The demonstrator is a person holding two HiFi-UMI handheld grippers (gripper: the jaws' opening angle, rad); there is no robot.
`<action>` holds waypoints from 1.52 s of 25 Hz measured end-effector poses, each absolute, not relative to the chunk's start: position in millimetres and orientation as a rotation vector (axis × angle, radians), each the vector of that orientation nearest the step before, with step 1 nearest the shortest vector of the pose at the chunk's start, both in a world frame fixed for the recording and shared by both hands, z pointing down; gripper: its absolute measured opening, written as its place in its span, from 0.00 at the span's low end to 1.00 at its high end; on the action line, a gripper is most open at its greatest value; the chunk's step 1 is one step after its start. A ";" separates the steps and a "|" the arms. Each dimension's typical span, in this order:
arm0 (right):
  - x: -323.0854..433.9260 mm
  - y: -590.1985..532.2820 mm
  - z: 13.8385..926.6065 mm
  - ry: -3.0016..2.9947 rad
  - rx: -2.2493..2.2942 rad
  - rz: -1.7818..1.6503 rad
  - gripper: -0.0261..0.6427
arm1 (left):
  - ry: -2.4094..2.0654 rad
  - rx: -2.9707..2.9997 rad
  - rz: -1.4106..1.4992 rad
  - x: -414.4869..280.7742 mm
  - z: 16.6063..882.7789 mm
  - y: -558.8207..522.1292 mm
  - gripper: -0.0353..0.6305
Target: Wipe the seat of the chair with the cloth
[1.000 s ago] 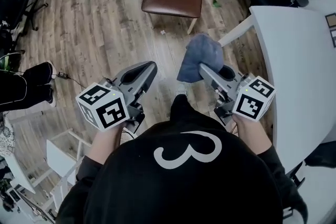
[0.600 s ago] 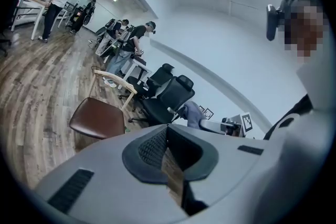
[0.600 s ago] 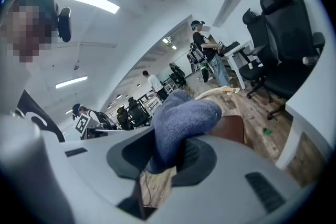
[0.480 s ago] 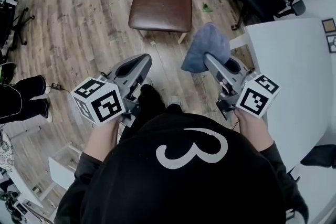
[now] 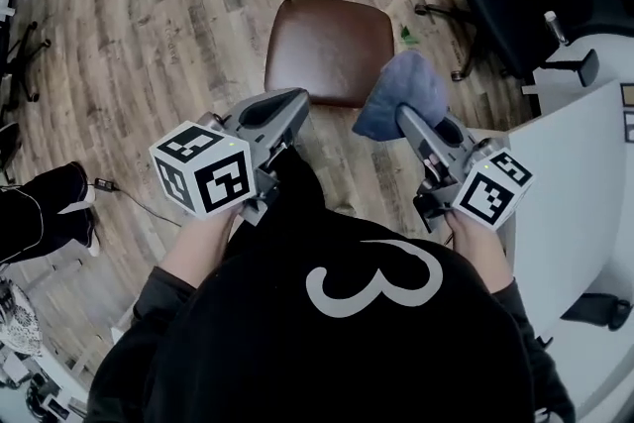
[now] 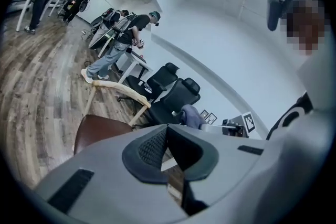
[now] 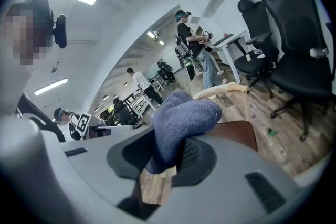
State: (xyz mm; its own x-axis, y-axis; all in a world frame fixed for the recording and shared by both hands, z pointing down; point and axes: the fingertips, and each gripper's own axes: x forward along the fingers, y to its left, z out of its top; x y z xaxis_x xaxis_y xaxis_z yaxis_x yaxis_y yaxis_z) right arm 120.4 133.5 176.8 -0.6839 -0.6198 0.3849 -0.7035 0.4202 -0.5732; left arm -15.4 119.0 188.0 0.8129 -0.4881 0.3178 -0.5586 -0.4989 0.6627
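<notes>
Right tool (image 5: 401,114): clamped on cloth (image 5: 401,89) fold. Left tool (image 5: 297,100): closed, empty. Risk: wiping drag on seat (image 5: 327,50) pulls cloth free; bare tool tip scuffs surface.

head view looks steeply down from above; both gripper views look forward along their jaws; all share the chair (image 5: 330,50).

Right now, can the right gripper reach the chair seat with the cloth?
Probably yes. The right gripper, jaws shut on the cloth, hangs close by the front corner of the bare brown seat, with nothing between them.
</notes>
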 end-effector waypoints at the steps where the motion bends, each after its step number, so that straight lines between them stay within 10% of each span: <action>1: 112.2 115.5 182.8 -2.537 1.201 1.130 0.17 | -0.762 2.191 0.124 -23.3 191.9 100.6 0.07; 38: 1.8 -106.0 462.9 -2.167 0.974 1.185 0.17 | -0.877 1.802 0.318 -93.2 453.1 -87.7 0.07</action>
